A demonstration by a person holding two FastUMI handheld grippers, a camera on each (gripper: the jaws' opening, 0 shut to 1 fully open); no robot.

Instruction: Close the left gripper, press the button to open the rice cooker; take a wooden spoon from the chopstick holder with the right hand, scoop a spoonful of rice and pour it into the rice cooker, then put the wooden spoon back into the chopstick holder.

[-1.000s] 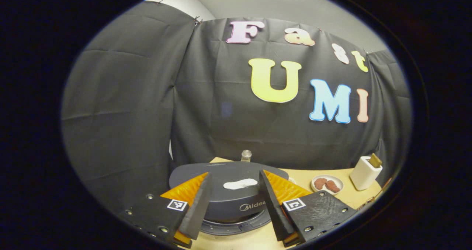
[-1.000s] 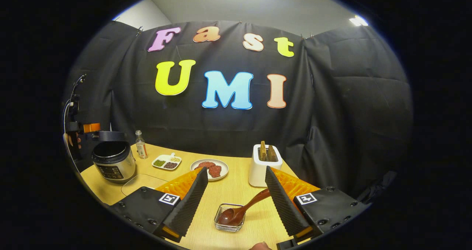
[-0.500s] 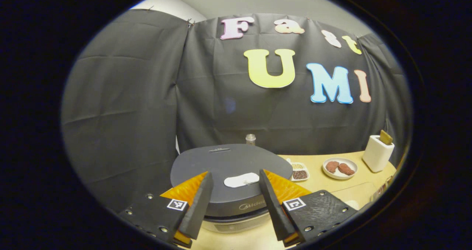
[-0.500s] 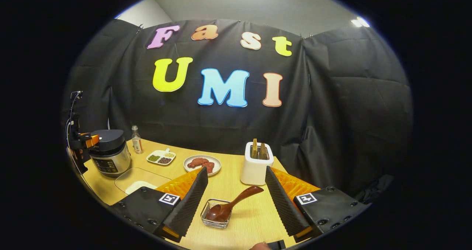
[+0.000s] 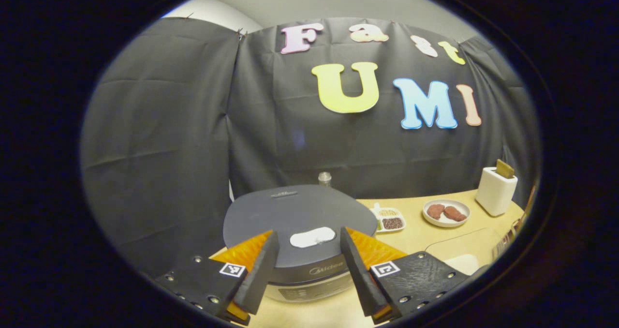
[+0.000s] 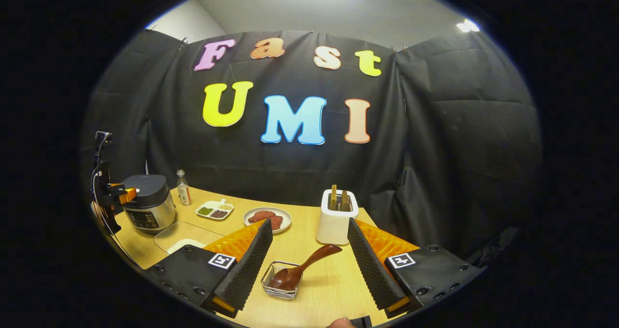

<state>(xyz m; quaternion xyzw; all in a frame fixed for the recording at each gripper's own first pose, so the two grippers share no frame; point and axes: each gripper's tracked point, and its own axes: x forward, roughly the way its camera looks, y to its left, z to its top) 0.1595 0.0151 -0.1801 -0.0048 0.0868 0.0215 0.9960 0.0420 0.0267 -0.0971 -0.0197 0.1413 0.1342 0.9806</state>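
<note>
pale wood table (image 6: 314, 250), round matte rice cooker (image 5: 297, 216), glossy wooden spoon (image 6: 300, 270)

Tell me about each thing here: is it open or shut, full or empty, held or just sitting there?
Rice cooker: lid shut.
Left hand-held gripper: open, holding nothing.
Right hand-held gripper: open, holding nothing.
Wooden spoon: unheld, bowl resting in the small wire basket.
Chopstick holder: upright, utensils inside.
Bottle: upright.
Plate: holds reddish food.

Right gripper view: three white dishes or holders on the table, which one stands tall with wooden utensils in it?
The chopstick holder, a tall white box behind the spoon. The round plate and divided dish lie flat.
</note>
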